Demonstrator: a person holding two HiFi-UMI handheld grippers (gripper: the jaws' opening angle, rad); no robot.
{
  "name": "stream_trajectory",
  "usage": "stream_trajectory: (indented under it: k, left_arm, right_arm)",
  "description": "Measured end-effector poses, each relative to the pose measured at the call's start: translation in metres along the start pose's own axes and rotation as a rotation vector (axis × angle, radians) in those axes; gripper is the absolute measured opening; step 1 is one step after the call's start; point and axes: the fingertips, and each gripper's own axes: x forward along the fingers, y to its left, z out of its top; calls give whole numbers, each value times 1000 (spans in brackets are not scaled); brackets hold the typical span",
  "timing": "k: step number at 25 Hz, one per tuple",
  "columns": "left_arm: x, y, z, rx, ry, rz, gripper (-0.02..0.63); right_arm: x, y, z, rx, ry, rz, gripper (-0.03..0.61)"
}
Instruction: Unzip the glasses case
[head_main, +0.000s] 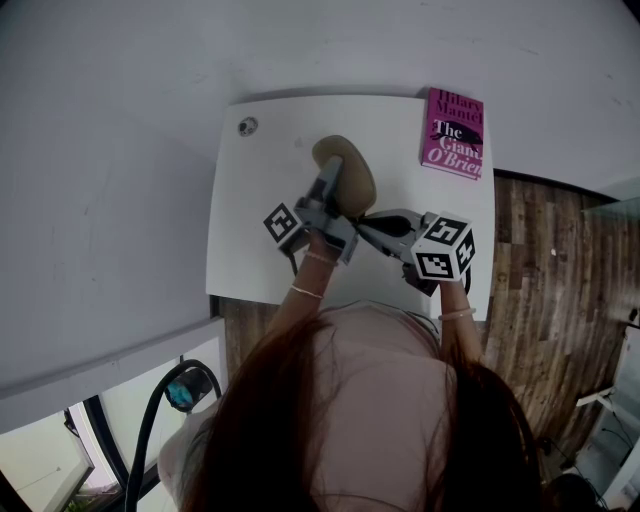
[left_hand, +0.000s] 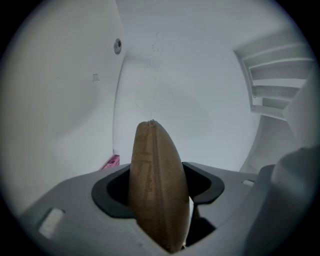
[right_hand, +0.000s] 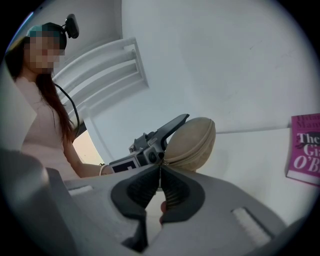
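Observation:
A tan fabric glasses case stands on edge above the white table, with my left gripper shut on its near end. In the left gripper view the case fills the gap between the dark pads, seam upward. My right gripper reaches in from the right to the case's near edge. In the right gripper view its ribbed pads meet at the tips, right at the zip seam of the case. They pinch the small zipper pull there, which is mostly hidden.
A pink book lies at the table's far right corner. A small round fitting sits at the far left corner. White walls stand close behind and to the left. Wooden floor lies beyond the right edge.

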Motion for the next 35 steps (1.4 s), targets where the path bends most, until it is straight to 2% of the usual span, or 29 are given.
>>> stream_trajectory:
  k: [3, 11, 16, 21, 27, 30, 35]
  left_arm:
    - [1, -1, -1, 32, 9, -3, 293]
    - [3, -16, 5, 213, 29, -3, 293]
    - [2, -18, -2, 389, 83, 33, 293]
    - [0, -12, -5, 669, 164, 117, 293]
    - [1, -12, -10, 921, 211, 179, 293]
    - [1, -12, -13, 1002, 228, 202, 293]
    - [4, -17, -18, 1080, 244, 202, 293]
  right_arm:
    - [-2, -1, -1, 1, -7, -7, 14]
    - [-10, -13, -2, 43, -34, -40, 43]
    - [-17, -30, -3, 63, -57, -107, 43]
    - [-22, -41, -5, 76, -81, -161, 29]
    - [-29, -53, -1, 91, -118, -221, 24]
    - [-36, -60, 5, 96, -153, -263, 20]
    - [-49, -71, 17, 74, -210, -353, 12]
